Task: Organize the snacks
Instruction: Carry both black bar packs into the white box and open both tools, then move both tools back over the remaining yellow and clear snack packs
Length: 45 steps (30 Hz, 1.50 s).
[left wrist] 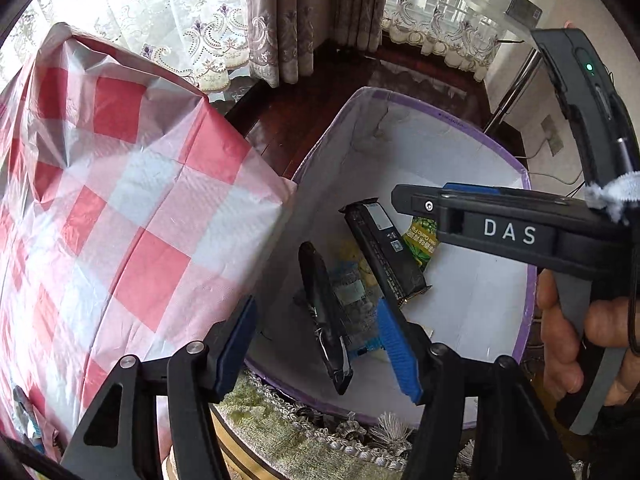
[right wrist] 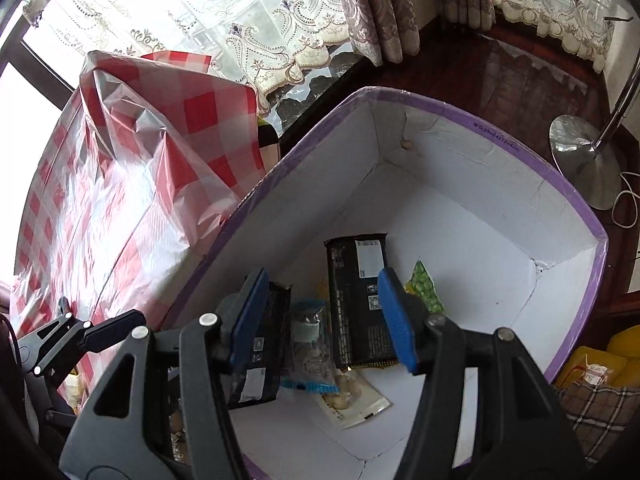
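A white cardboard box with a purple rim (right wrist: 560, 184) stands open beside a red-and-white checked plastic bag (right wrist: 132, 184), whose side presses against the box's left wall. Both grippers hang over the box with their blue-padded fingers spread apart and nothing between them. The right gripper (right wrist: 324, 320) looks straight down at the snacks gathered on the box floor: a long black packet (right wrist: 360, 300) lying flat with a white label near its top, a second black packet (right wrist: 260, 344) leaning against the left wall, a clear packet with blue ends (right wrist: 308, 340) between the two, a green pea-printed packet (right wrist: 424, 286) poking out just behind the long black one, and a pale packet showing nuts (right wrist: 352, 396) partly under the others. In the left wrist view the left gripper (left wrist: 320, 344) is released above the near rim, one finger outside against the checked bag and the other over the box; the right gripper's black body, marked DAS, reaches in from the right, held by a hand (left wrist: 576, 340). Behind the box lie dark wooden flooring, lace curtains (right wrist: 280, 32) and a chrome lamp base (right wrist: 580, 160).
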Each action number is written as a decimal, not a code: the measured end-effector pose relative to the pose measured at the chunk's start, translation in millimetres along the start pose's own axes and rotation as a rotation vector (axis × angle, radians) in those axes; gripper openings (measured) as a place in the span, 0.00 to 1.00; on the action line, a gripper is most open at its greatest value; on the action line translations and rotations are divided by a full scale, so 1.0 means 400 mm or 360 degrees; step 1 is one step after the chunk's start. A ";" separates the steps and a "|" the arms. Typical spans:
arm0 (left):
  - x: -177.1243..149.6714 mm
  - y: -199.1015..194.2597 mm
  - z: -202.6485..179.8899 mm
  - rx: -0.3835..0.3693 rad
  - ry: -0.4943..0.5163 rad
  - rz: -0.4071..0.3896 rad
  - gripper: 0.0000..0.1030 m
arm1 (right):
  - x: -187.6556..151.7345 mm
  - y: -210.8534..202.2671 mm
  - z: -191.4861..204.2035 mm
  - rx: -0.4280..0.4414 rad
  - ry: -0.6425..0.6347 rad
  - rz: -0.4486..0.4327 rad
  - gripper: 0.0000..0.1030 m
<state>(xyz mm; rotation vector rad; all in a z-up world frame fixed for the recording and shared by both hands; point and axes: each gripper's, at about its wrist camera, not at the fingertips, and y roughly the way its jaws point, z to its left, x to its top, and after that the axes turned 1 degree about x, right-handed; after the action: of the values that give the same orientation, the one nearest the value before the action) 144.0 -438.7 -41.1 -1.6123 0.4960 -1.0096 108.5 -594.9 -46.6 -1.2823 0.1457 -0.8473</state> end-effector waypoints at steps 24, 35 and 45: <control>-0.200 -0.183 0.238 0.0237 -0.0546 -0.0252 0.62 | -0.110 -0.034 0.328 0.0229 -0.0397 0.0107 0.61; -0.465 -0.321 0.427 0.0310 -0.1157 -0.0403 0.62 | -0.224 -0.032 0.544 0.0254 -0.0880 0.0156 0.65; -0.737 -0.403 0.529 0.0419 -0.1543 -0.0376 0.62 | -0.332 -0.013 0.706 0.0300 -0.1282 0.0245 0.68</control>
<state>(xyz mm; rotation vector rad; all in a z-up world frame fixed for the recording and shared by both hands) 125.6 -44.5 2.4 -1.7164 -0.4728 -0.3325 165.3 -292.0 1.9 -1.3230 -0.4611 -0.1642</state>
